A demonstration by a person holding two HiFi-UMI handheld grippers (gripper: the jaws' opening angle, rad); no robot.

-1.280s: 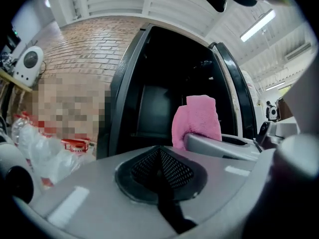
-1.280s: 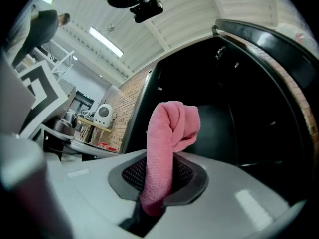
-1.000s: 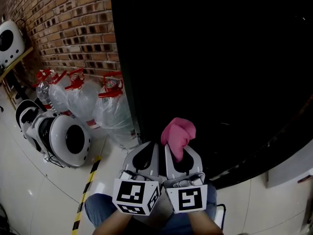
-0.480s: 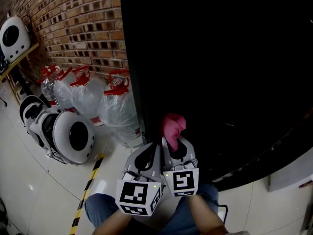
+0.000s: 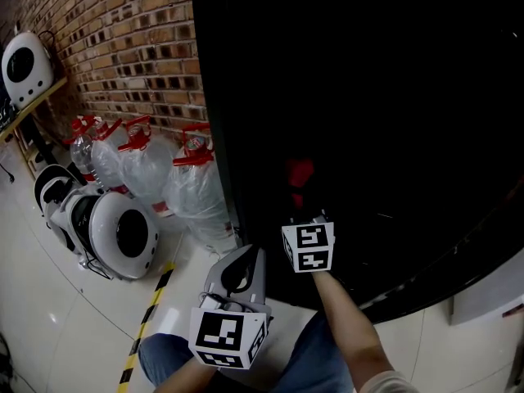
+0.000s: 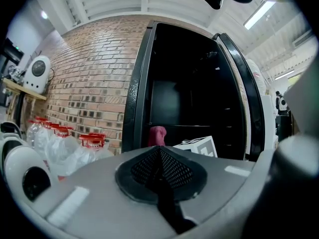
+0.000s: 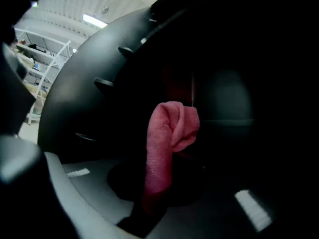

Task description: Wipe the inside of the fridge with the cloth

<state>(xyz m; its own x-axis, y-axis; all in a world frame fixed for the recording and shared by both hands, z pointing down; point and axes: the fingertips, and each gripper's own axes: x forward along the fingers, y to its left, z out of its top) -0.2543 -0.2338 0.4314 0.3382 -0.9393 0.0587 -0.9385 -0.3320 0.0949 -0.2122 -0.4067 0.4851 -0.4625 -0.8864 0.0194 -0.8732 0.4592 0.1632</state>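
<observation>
Where the fridge (image 5: 214, 137) gapes, right gripper (image 7: 152, 199) holds cloth (image 7: 170, 129)

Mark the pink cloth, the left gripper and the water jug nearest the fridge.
pink cloth (image 7: 162, 148): right gripper view, middle of the hanging fold.
left gripper (image 5: 252, 256): head view, tips of its closed jaws.
water jug (image 5: 195, 193): head view, its clear body.

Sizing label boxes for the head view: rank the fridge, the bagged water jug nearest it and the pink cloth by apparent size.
1. fridge, filling most of the frame.
2. bagged water jug.
3. cloth, smallest: a dim red patch inside the fridge, so its edges are uncertain.
</observation>
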